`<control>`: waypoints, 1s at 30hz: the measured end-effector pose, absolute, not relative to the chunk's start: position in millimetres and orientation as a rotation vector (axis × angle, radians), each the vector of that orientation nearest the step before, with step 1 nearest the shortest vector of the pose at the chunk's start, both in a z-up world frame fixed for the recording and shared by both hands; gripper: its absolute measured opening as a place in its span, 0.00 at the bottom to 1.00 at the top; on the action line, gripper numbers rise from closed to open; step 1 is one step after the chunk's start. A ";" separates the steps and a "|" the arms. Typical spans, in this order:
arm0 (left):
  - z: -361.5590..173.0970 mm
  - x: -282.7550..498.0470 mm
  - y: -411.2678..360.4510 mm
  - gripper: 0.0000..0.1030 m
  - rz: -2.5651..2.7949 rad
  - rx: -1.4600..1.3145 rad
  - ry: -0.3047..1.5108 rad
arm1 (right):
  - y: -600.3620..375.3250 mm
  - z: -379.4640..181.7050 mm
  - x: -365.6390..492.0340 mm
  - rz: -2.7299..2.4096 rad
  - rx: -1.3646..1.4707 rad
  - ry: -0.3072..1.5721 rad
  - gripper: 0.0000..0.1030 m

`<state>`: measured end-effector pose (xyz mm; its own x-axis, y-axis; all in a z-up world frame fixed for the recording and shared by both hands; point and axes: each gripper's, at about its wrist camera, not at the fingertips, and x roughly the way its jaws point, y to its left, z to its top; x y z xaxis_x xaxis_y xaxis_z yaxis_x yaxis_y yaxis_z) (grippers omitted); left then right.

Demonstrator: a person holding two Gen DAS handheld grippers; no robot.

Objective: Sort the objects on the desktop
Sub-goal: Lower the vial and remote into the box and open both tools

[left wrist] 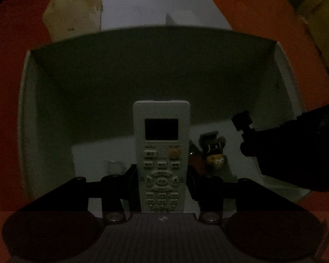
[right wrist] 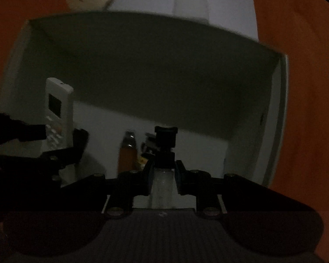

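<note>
Remote [left wrist: 161,153], gripped by left tongs [left wrist: 162,182], and spray bottle [right wrist: 163,175], gripped by right tongs [right wrist: 163,177], hang inside the box [left wrist: 26,109], apparently for depositing beside a toy [left wrist: 215,153].

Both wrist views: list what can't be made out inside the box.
- Remote: button print too small and dim, left view.
- Small toy: dark and partly behind the remote, left view.
- Spray bottle: lower body hidden between the right gripper fingers, right view.
</note>
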<state>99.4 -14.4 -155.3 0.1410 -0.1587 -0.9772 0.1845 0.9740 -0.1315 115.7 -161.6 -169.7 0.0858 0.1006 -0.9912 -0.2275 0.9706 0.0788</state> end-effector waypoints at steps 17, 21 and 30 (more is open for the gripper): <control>-210.2 88.1 -34.2 0.40 -0.205 0.085 1.508 | -172.7 -238.3 105.4 0.171 -0.148 1.520 0.22; -212.2 89.2 -33.5 0.40 -0.193 0.081 1.516 | -172.7 -244.0 103.1 0.170 -0.150 1.525 0.22; -215.2 90.3 -29.7 0.44 -0.168 0.057 1.542 | -171.2 -259.3 88.0 0.186 -0.171 1.558 0.23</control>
<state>90.3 -29.7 -215.2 0.0204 -0.0727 -0.9971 0.1437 0.9872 -0.0690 88.0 -171.2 -259.3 0.0044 0.0098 -0.9999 -0.2258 0.9741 0.0086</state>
